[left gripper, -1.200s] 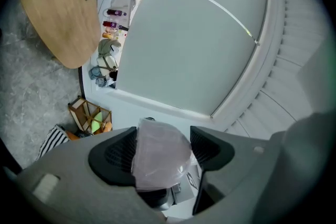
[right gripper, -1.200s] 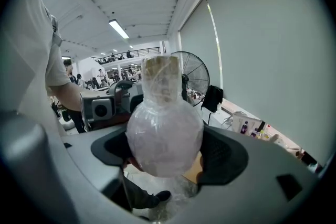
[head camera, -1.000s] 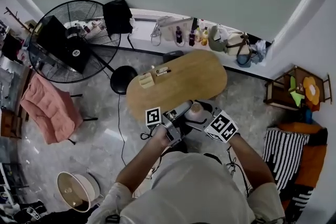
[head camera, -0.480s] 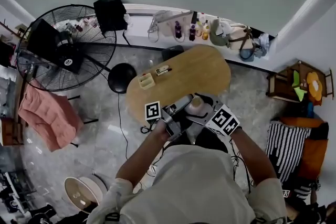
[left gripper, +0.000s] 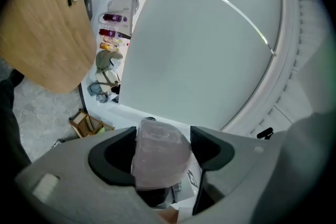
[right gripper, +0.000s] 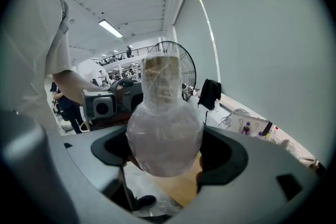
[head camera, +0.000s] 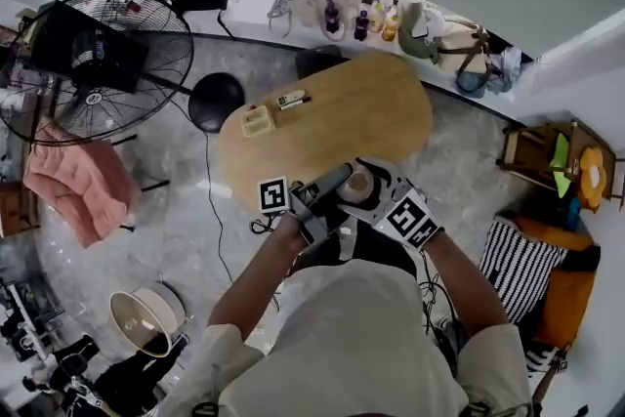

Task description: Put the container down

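Observation:
The container (head camera: 358,186) is a round-bellied bottle with a short neck, wrapped in clear film. It is held in the air over the near edge of the oval wooden table (head camera: 371,112). My left gripper (head camera: 334,186) comes in from the left. In the left gripper view, the left gripper (left gripper: 163,157) is shut on the container's narrow end (left gripper: 160,152). My right gripper (head camera: 376,193) comes in from the right. The right gripper view shows the right gripper (right gripper: 165,152) shut on the container's wide belly (right gripper: 164,131), neck pointing up.
A small yellowish box (head camera: 257,120) and a slim remote-like item (head camera: 291,99) lie at the table's far left. A black stool (head camera: 217,100) and a big floor fan (head camera: 98,54) stand to the left. Bottles and bags (head camera: 391,20) line the wall ledge behind.
Both grippers keep hold of the container at the table's near edge. It sits slightly further over the tabletop than before, and the head camera has shifted.

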The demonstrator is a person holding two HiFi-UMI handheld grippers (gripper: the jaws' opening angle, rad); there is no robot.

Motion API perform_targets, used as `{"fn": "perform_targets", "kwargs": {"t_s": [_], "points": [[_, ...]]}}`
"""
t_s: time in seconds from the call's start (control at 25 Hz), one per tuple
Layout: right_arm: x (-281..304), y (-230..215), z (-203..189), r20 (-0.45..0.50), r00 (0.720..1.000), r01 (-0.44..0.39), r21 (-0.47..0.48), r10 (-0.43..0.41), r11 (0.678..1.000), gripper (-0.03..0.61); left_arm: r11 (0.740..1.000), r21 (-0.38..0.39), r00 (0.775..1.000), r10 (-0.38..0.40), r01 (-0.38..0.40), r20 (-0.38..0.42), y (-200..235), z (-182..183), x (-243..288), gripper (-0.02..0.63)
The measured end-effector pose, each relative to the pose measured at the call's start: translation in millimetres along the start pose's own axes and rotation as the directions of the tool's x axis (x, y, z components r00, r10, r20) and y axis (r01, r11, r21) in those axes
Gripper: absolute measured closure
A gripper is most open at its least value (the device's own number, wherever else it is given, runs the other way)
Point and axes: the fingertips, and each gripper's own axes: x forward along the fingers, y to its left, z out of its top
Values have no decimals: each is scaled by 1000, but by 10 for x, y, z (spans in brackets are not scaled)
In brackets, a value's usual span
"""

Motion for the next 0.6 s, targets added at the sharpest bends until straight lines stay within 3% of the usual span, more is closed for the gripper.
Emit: {"fn": "perform_targets", "kwargs": {"t_s": [0.36,0.6], "points": [[253,-1105,-638,-37,996,-81,26,82,996,190,998,-27,992,55,-52,114,825,791,636,301],[472,-1721,-1172,-44,992,-109,107,115,988,190,993,-69,980,109,-99,165,1436,1206,864,301]]}}
